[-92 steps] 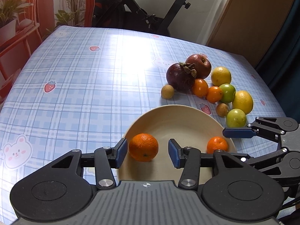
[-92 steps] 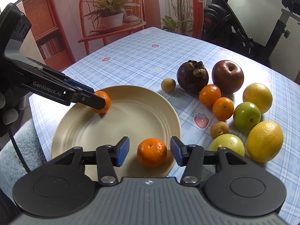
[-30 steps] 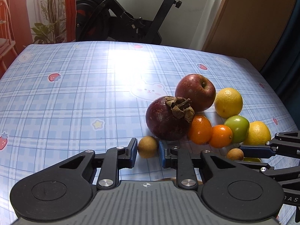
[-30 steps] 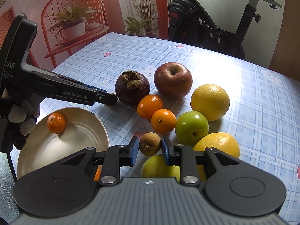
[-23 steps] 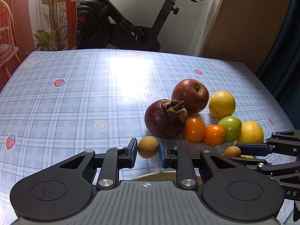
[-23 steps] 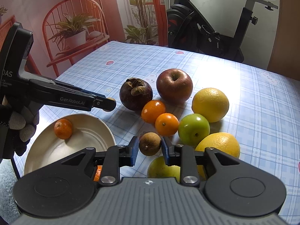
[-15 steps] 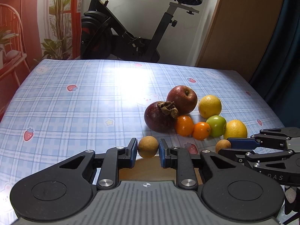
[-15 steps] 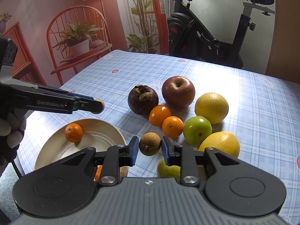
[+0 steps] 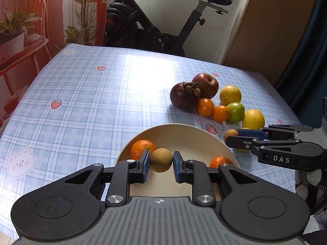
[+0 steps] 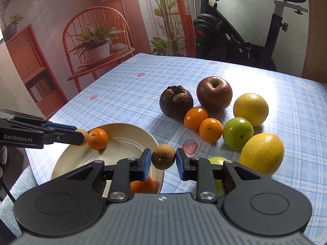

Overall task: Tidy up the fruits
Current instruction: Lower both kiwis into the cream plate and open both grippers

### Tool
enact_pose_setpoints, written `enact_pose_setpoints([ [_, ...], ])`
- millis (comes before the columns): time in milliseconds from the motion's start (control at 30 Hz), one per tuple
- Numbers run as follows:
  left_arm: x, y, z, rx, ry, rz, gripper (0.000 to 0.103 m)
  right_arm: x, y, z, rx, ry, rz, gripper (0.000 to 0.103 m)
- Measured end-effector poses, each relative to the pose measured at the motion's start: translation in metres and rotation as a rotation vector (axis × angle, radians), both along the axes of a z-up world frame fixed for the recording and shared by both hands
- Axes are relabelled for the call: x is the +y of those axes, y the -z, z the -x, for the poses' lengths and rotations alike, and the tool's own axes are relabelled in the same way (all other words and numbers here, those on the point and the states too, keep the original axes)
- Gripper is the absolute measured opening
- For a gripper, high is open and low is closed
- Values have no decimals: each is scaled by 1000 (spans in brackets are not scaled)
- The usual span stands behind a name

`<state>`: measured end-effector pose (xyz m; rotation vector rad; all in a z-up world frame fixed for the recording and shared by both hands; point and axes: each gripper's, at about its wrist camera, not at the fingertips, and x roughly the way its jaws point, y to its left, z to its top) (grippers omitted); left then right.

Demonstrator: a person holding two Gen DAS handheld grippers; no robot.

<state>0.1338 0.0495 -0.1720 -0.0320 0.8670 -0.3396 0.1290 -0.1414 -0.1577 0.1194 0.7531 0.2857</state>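
Over the plate (image 9: 206,140), the left gripper (image 9: 161,160) pinches a brown fruit (image 9: 161,159) beside a mandarin (image 9: 143,149), seemingly to drop it among the small fruit already gathered there. The right gripper (image 10: 163,160) clamps a second brown fruit (image 10: 163,157) just past the plate's rim, with larger fruit left on the cloth (image 10: 132,94).
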Motion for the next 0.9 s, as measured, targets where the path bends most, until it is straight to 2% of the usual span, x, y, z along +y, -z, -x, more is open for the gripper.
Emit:
enact_pose_setpoints([
  [100, 1, 3, 3, -7, -3, -40, 26, 0, 1, -1, 0, 4, -10, 29],
  [600, 6, 18, 1, 10, -30, -99, 26, 1, 2, -2, -2, -11, -3, 29],
  [900, 13, 23, -2, 26, -56, -99, 26, 4, 4, -4, 3, -30, 14, 29],
])
